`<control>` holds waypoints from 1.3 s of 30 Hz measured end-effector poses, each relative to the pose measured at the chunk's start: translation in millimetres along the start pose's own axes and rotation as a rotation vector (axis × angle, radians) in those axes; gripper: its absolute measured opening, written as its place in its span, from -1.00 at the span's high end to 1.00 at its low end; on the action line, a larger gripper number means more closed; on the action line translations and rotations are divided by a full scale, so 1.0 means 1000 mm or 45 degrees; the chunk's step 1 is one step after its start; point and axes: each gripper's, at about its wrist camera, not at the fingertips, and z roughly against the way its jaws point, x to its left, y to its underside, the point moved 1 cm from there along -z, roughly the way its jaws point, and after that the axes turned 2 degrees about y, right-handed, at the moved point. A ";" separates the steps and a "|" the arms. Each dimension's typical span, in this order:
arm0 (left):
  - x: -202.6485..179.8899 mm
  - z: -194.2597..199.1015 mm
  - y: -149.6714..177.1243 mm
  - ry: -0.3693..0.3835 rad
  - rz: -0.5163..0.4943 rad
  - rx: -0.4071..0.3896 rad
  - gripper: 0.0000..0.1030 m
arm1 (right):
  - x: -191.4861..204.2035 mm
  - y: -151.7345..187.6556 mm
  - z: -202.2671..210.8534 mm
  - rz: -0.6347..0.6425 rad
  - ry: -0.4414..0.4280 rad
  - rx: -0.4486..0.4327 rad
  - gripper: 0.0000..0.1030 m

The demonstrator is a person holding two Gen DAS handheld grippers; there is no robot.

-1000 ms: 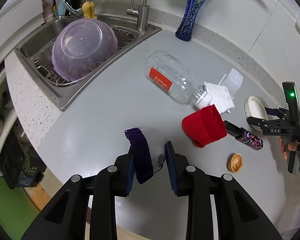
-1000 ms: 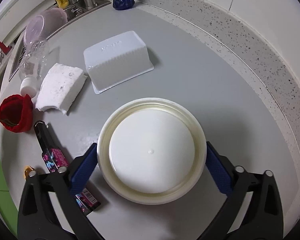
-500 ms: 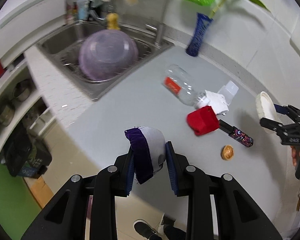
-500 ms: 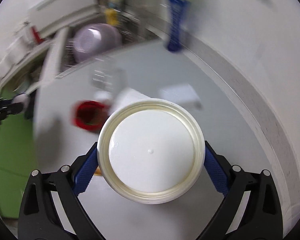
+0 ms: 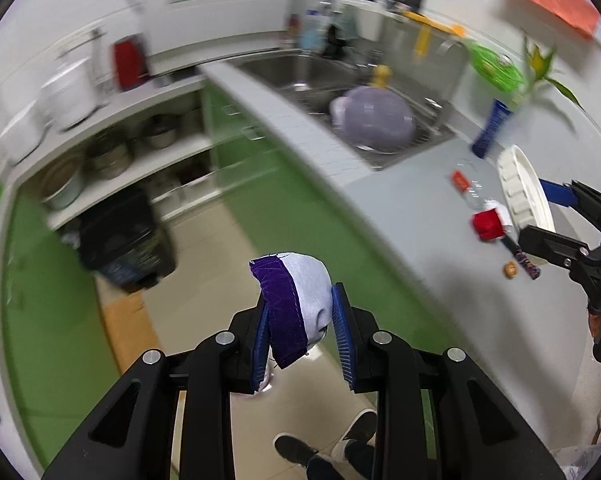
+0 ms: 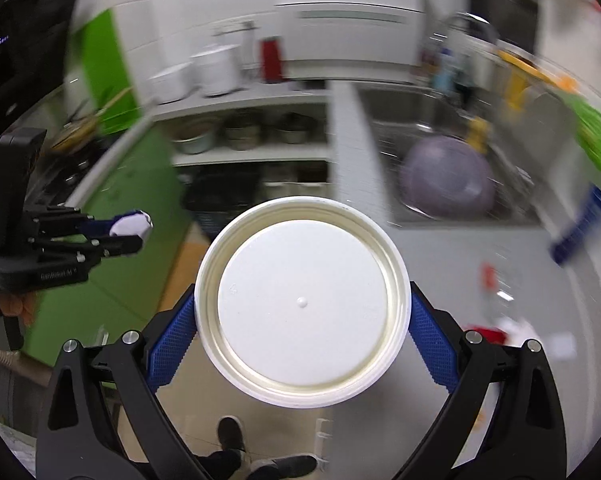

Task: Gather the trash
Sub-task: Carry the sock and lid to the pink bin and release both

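Both hand-held grippers have swung from the counter (image 5: 412,216) toward the floor, left hand-held gripper (image 5: 300,320) pinching a soft, light cloth scrap (image 5: 296,300), right hand-held gripper (image 6: 302,320) clamping a stiff, light plastic lid (image 6: 302,304) by its rim.

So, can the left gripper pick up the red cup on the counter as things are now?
Probably not. The left gripper is shut on the purple and white cloth, so its jaws are full, and it hangs over the floor, away from the red cup on the counter.

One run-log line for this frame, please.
left gripper: shut on purple-white cloth | right gripper: shut on white lid | both over floor
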 end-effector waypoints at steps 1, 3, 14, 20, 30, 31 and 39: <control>0.016 0.009 0.011 -0.024 0.031 -0.001 0.44 | 0.019 -0.006 -0.008 0.030 -0.031 0.002 -0.84; 0.036 0.018 0.022 -0.045 0.075 -0.003 0.44 | 0.047 -0.012 -0.021 0.075 -0.076 0.011 -0.84; 0.139 -0.049 0.094 -0.107 0.308 0.058 0.44 | 0.154 0.012 -0.159 0.265 -0.219 0.169 -0.84; 0.183 -0.143 0.148 -0.089 0.387 0.088 0.44 | 0.170 0.068 -0.269 0.300 -0.238 0.275 -0.84; 0.247 -0.294 0.244 -0.110 0.495 0.086 0.44 | 0.197 0.205 -0.470 0.419 -0.320 0.421 -0.84; 0.250 -0.302 0.252 -0.113 0.504 0.083 0.44 | 0.201 0.222 -0.494 0.435 -0.324 0.442 -0.84; 0.271 -0.356 0.297 -0.116 0.527 0.093 0.44 | 0.219 0.299 -0.595 0.470 -0.344 0.549 -0.85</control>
